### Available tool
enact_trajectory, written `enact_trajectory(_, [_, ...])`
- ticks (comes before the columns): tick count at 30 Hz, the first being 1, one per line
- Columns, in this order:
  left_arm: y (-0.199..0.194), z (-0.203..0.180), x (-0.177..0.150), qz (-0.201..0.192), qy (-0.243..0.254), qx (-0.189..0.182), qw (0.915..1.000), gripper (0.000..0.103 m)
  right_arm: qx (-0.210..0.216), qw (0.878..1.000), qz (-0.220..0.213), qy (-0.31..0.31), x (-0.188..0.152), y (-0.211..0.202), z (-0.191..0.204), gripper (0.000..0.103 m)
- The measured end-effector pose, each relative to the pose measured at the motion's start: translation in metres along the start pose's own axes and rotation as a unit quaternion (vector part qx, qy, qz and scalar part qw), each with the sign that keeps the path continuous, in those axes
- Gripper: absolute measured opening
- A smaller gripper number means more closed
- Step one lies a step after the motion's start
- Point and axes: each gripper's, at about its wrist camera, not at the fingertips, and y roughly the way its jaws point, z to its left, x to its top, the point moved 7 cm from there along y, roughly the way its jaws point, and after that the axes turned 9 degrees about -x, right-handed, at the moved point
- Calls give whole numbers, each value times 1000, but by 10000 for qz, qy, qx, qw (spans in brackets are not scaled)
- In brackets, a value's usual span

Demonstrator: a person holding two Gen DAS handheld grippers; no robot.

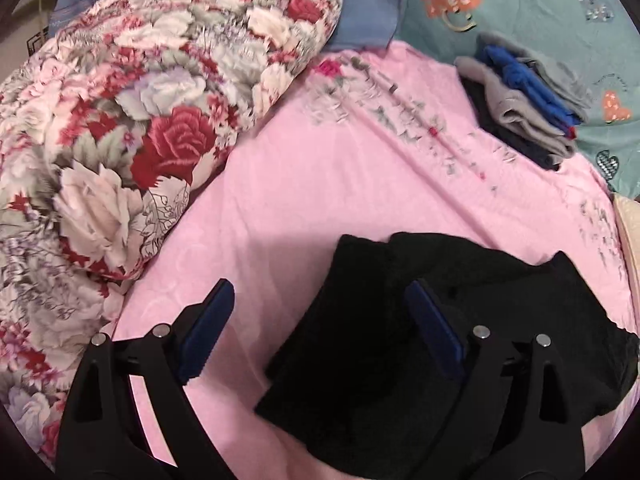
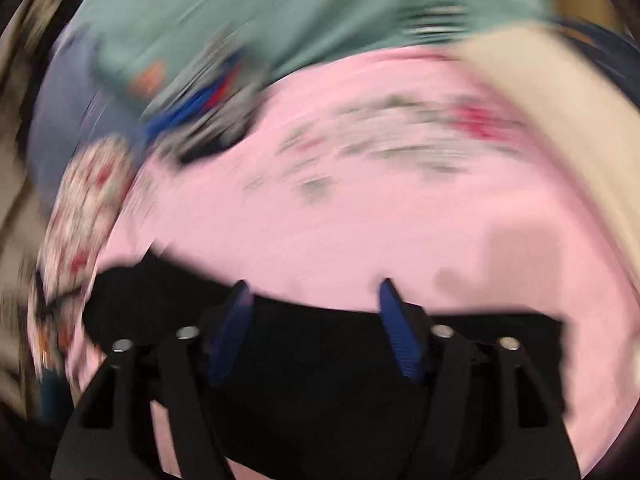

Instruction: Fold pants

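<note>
Black pants (image 1: 384, 336) lie folded in a bundle on the pink bed sheet (image 1: 304, 200), low in the left wrist view. My left gripper (image 1: 320, 292) hovers open above their left edge, one blue pad (image 1: 208, 332) over bare sheet, the other pad (image 1: 434, 328) over the black cloth. In the blurred right wrist view the same black pants (image 2: 320, 380) stretch across the bottom. My right gripper (image 2: 314, 286) is open over their far edge, with nothing between its blue pads (image 2: 396, 328).
A rolled floral quilt (image 1: 132, 128) fills the left side. A stack of folded grey, blue and dark clothes (image 1: 524, 100) rests at the far right beside a teal blanket (image 1: 520, 4). A cream cloth (image 2: 560, 120) borders the sheet on the right.
</note>
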Motion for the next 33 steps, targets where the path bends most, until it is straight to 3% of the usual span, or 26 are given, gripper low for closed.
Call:
enact_trajectory(4, [-8, -55, -21, 109, 538, -529, 9971, 90, -64, 9877, 211, 1547, -41, -23, -108, 73])
enact_trajectory(9, [9, -133, -58, 560, 1209, -1056, 9854, 91, 371, 9782, 446, 1995, -82, -14, -117, 73])
enact_trajectory(10, [13, -146, -66, 634, 1344, -1086, 9829, 91, 386, 9772, 521, 2021, -84, -12, -119, 73])
enact_trajectory(15, [23, -181, -87, 853, 1642, -1187, 9755, 91, -346, 9849, 808, 1494, -75, 10, -118, 73])
enact_trajectory(21, [21, -192, -85, 810, 1645, -1182, 9759, 91, 28, 9910, 937, 954, -63, 35, -112, 72])
enact_trajectory(23, [20, -191, -84, 817, 1619, -1125, 9770, 91, 250, 9909, 960, 907, -64, 35, -108, 50])
enact_trajectory(25, [21, -191, -84, 831, 1572, -1104, 9779, 91, 425, 9902, 946, 940, -66, 35, -107, 35])
enact_trajectory(29, [22, -192, -82, 828, 1519, -1139, 9783, 91, 504, 9920, 612, 982, -61, 23, -105, 23])
enact_trajectory(33, [17, -192, -82, 749, 1552, -1219, 9775, 91, 408, 9940, 309, 963, -50, 9, -88, 19])
